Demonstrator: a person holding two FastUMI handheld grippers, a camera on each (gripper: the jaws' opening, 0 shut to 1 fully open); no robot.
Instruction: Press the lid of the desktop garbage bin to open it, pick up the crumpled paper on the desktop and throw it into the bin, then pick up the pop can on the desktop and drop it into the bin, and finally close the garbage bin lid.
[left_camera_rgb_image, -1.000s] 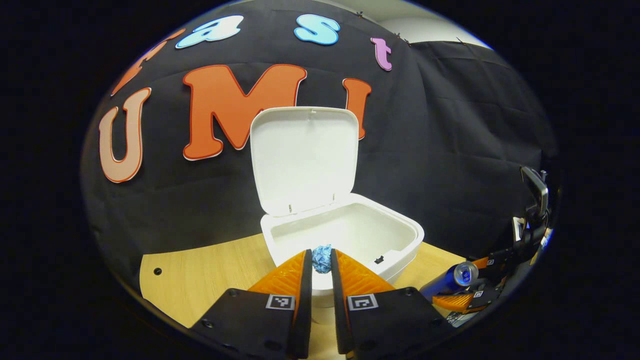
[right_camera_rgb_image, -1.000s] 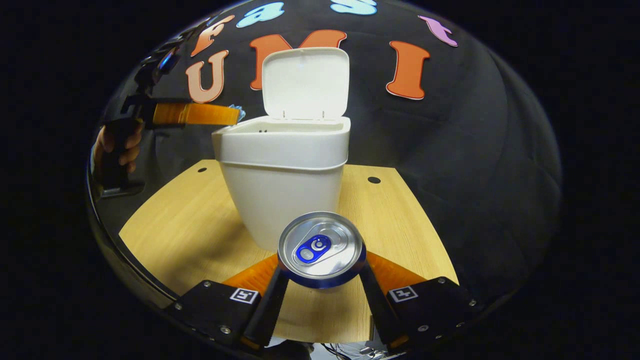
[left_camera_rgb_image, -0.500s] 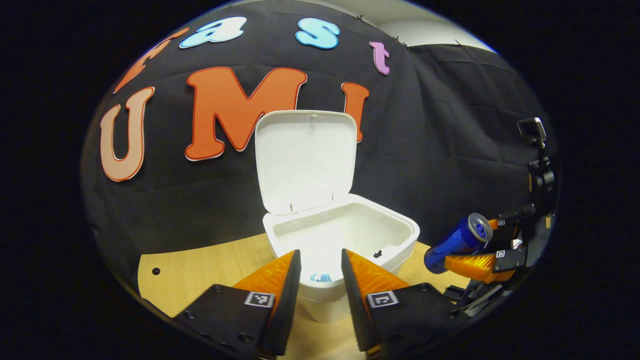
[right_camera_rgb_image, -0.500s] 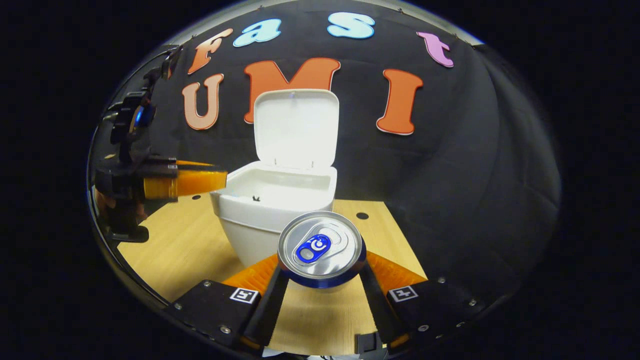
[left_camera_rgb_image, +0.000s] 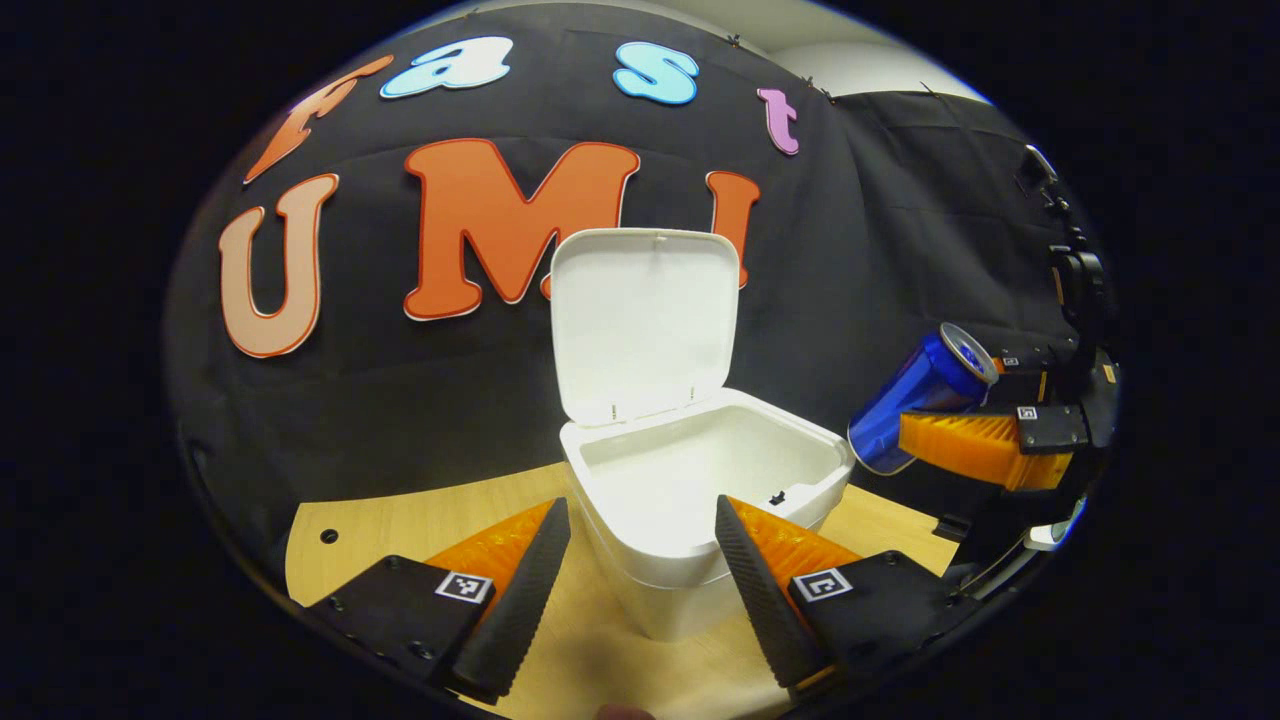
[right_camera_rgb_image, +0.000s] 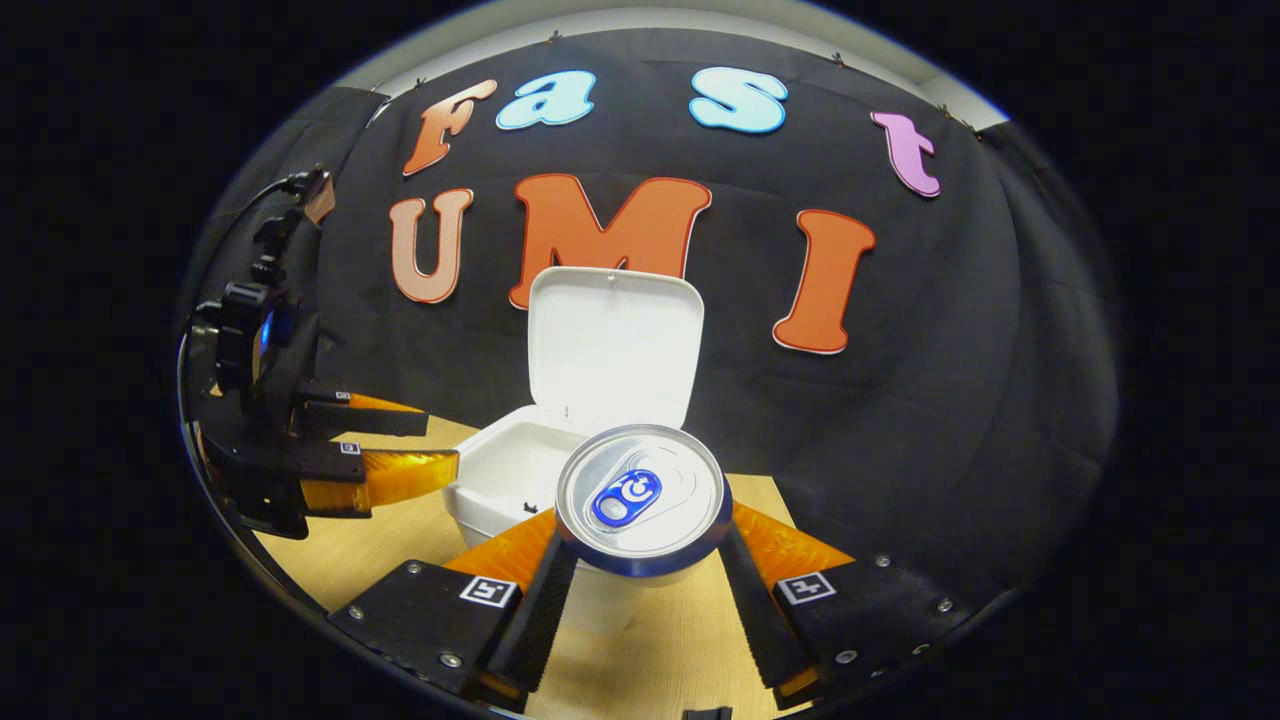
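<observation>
The right tongs (right_camera_rgb_image: 642, 560) pinch a blue aluminium pop can (right_camera_rgb_image: 643, 497) above the open white plastic bin (left_camera_rgb_image: 700, 490), while the left tongs (left_camera_rgb_image: 640, 560) hang spread and empty.

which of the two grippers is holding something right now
The right gripper: its fingers clamp the blue can, raised beside the open bin. The left gripper is open and holds nothing.

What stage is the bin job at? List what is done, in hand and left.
Done: the bin lid stands open. The left gripper is open with nothing between its fingers; no paper is visible on the table, so it has likely gone into the bin, though the bottom is hidden. In hand: the right gripper is shut on the pop can, raised beside the bin. Left: drop the can in, close the lid.
</observation>
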